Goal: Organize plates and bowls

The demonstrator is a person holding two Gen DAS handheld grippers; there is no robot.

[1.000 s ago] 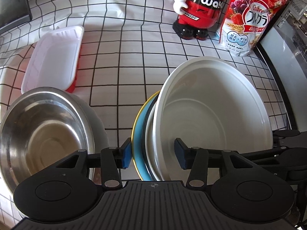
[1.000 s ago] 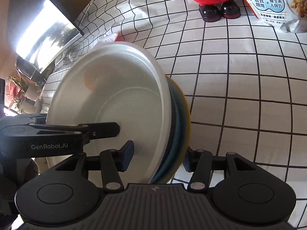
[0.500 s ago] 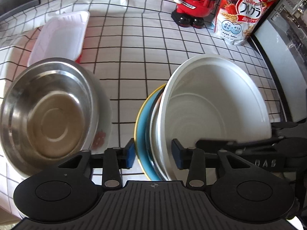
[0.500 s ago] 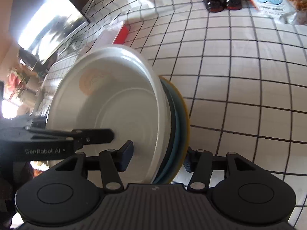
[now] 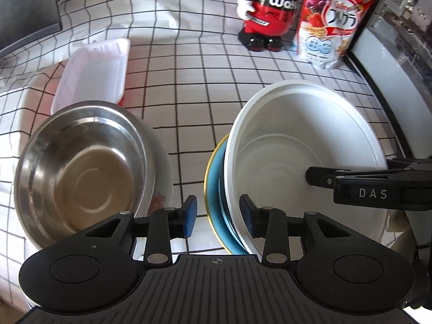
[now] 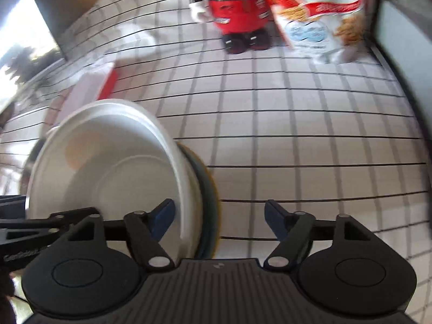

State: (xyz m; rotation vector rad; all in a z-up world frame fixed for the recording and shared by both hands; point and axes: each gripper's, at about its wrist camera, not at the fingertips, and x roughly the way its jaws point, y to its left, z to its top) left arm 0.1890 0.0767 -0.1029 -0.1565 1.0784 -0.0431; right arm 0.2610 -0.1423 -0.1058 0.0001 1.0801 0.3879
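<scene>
Stack of white bowl (image 5: 297,145), dark plate and blue plate (image 5: 213,186) stands tilted on edge over the table (image 5: 216,81), just right of the steel bowl (image 5: 81,172).

Left gripper (image 5: 217,216): fingers straddle the stack and have just been closing. One pad lies against the bowl's inner wall; the other appears just short of the blue plate's rim. Whether they clamp cannot be told.

Right gripper (image 6: 220,216): fingers have just been opening and stand well apart. The stack's edge is between them, and neither pad presses on it.

Risks, as judged:
- With the right side released, the load depends on one doubtful grip. The stack may tip flat or drop onto the table.
- The three pieces nest loosely. Pinched at one edge, the plates may slide off the bowl.
- Any swing leftward may strike the steel bowl.
- Right fingers, if withdrawn carelessly, may catch the bowl's rim and drag it.
</scene>
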